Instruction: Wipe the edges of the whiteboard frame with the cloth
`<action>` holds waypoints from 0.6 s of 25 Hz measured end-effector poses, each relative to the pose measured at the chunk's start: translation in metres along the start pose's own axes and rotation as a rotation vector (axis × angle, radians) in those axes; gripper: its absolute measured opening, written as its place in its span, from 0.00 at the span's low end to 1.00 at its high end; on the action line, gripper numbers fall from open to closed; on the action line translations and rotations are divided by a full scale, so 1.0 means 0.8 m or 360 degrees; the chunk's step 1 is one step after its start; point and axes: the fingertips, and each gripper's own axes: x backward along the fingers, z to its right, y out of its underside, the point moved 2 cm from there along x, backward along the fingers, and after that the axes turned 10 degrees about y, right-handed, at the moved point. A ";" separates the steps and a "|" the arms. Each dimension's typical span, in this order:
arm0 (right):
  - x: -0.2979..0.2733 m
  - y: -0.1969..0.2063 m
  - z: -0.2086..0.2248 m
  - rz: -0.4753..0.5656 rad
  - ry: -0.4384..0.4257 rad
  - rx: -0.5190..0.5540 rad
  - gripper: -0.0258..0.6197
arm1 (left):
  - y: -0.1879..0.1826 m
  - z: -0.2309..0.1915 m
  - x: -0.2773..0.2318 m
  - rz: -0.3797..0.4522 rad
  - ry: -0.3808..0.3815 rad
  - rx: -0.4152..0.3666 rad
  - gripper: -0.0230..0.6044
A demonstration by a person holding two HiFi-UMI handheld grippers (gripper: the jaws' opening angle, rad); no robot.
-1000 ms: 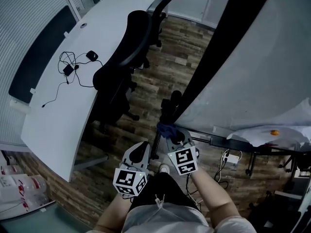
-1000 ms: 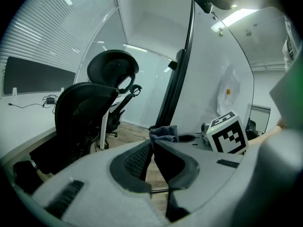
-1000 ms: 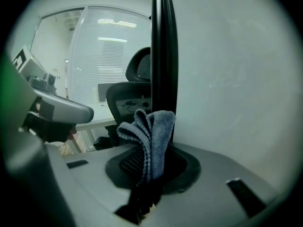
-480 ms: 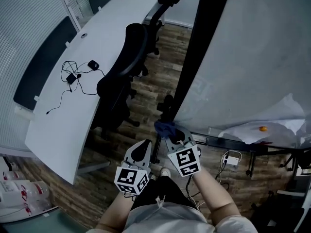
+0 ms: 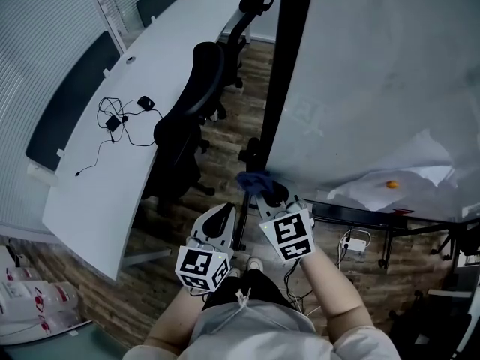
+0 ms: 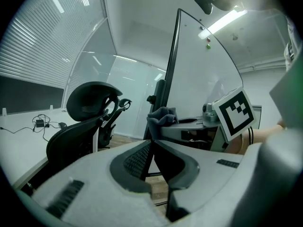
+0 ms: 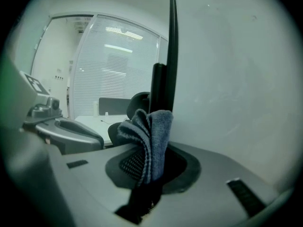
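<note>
A big whiteboard [image 5: 375, 88] stands on the right with a black frame edge [image 5: 283, 66] running down its left side. My right gripper [image 5: 260, 190] is shut on a folded blue cloth [image 5: 253, 180], which sits at the bottom of that black edge. In the right gripper view the cloth [image 7: 147, 141] stands up between the jaws, right against the frame edge [image 7: 172, 46]. My left gripper [image 5: 223, 217] hangs lower left of it, jaws shut and nothing in them. From the left gripper view the cloth [image 6: 162, 117] and frame edge [image 6: 173, 70] lie ahead.
A black office chair [image 5: 191, 115] stands just left of the frame, and a second chair [image 5: 251, 6] sits farther back. A long white desk [image 5: 135, 111] carries cables [image 5: 120, 122]. White sheeting [image 5: 405, 178] lies on the whiteboard's tray, with a power strip [image 5: 354, 242] on the wooden floor.
The view has swung so the whiteboard's black edge now stands more upright. My right gripper with the cloth has moved up slightly along the bottom of the frame. The left gripper has barely moved.
</note>
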 end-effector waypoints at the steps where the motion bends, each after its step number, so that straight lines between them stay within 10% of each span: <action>1: 0.003 -0.007 0.006 0.0015 0.0017 0.0000 0.14 | -0.005 0.002 0.000 0.0009 0.0005 -0.0007 0.09; 15: 0.033 -0.096 0.031 0.0137 0.0160 0.0034 0.14 | -0.091 0.018 0.000 0.0181 0.0061 -0.0154 0.09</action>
